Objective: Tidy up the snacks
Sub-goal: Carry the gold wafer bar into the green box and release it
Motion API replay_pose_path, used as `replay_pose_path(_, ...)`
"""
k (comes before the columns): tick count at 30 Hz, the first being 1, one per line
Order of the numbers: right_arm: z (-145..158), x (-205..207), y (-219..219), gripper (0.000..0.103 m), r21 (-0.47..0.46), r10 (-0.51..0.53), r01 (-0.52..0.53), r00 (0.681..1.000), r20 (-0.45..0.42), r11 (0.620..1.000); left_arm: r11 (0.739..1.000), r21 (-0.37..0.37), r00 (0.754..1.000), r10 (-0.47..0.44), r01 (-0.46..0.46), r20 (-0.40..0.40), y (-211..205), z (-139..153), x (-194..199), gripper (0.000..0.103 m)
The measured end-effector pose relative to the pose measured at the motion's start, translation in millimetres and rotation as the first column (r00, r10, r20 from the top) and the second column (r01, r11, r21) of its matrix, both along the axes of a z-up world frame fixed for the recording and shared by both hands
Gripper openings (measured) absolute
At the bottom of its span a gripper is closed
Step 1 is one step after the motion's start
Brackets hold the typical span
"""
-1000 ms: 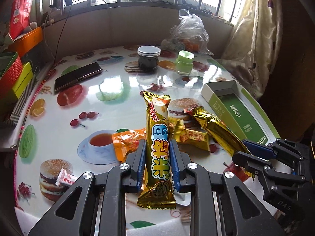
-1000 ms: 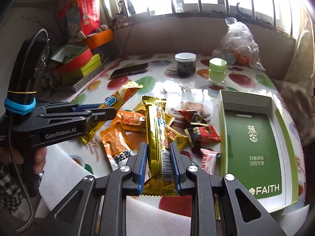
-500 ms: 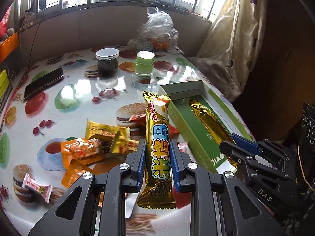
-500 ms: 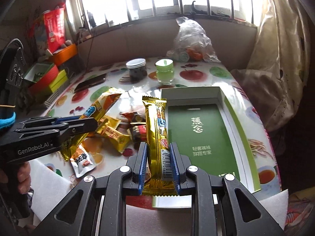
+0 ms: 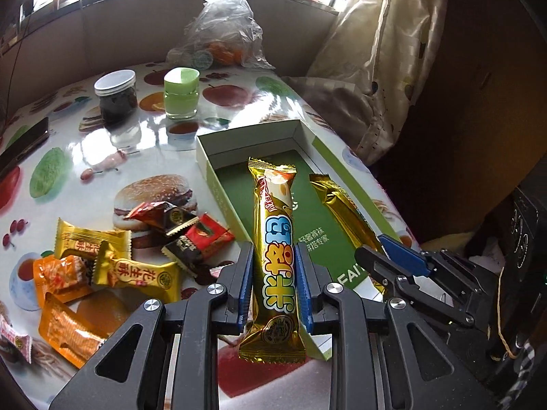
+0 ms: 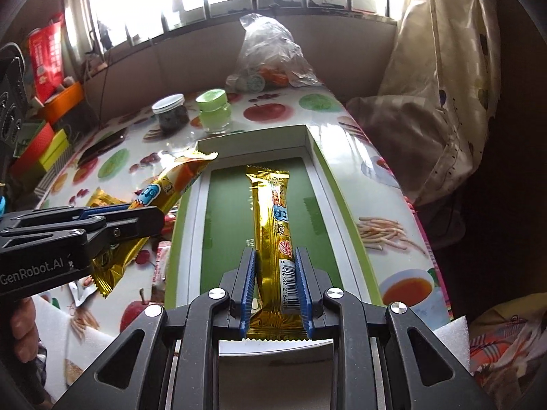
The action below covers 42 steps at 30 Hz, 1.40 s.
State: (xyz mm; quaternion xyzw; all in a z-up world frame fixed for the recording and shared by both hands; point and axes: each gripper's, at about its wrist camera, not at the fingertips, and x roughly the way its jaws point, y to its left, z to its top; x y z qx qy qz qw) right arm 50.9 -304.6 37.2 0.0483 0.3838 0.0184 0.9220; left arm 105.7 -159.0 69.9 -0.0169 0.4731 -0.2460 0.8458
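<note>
1. My left fingers [image 5: 275, 287] are clenched on a gold snack bar [image 5: 276, 239], gripping it near its lower end so that most of its length sticks out ahead of them.
2. My right fingers [image 6: 275, 287] grasp a second gold bar [image 6: 273, 225] the same way, barcode side up.
3. I judge the low grip is deliberate: the free end can go into the green box [image 5: 218, 184] first, and the fingers stay outside its walls.
4. The box lies open on the bench [image 5: 102, 157], directly ahead of both pairs of fingers; the right bar hangs over its green floor, lengthwise.
5. The left bar sits just above the box's near-left wall, so I judge it needs a little more travel to the right.
6. Left of my left fingers, loose wrapped candies [image 5: 136, 273] wait on the bench, not yet sorted.
7. Far beyond the fingers stand a dark jar [image 5: 115, 97], a green jar [image 5: 181, 94] and a plastic bag [image 5: 222, 30], clear of the work.
</note>
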Motion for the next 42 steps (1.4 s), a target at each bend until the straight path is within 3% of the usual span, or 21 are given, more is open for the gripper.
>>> replay_pose_path(12, -15.0, 8.7, -13.1, 0.022, -0.055, -0.034, 0.032, 0.999, -0.034, 0.998, 1.000, 0.023, 0.998, -0.014, 0.016, -0.056, -33.4, -19.0, 9.4, 0.024)
replay_pose_path(29, -20.6, 8.6, -17.9, 0.022, -0.041, -0.027, 0.026, 0.999, -0.036, 0.999, 0.999, 0.047, 0.995, -0.002, 0.007, -0.100, -43.4, -32.9, 17.0, 0.025)
replay_pose_path(34, -18.0, 5.7, -17.9, 0.027, -0.044, -0.031, 0.029, 0.999, -0.028, 0.999, 0.999, 0.049, 0.995, -0.007, 0.012, -0.099, -44.5, -32.8, 14.5, 0.029)
replay_pose_path(38, -14.7, 3.2, -16.9, 0.030, -0.052, -0.029, 0.028, 0.999, -0.022, 0.998, 0.999, 0.034, 0.996, 0.000, 0.003, -0.088, -40.7, -28.0, 10.3, 0.039)
replay_pose_path(42, -9.7, -0.5, -14.7, 0.035, -0.057, -0.029, 0.029, 1.000, -0.010, 0.998, 1.000, 0.026, 0.998, 0.016, -0.015, -0.058, -29.9, -19.0, 3.8, 0.039)
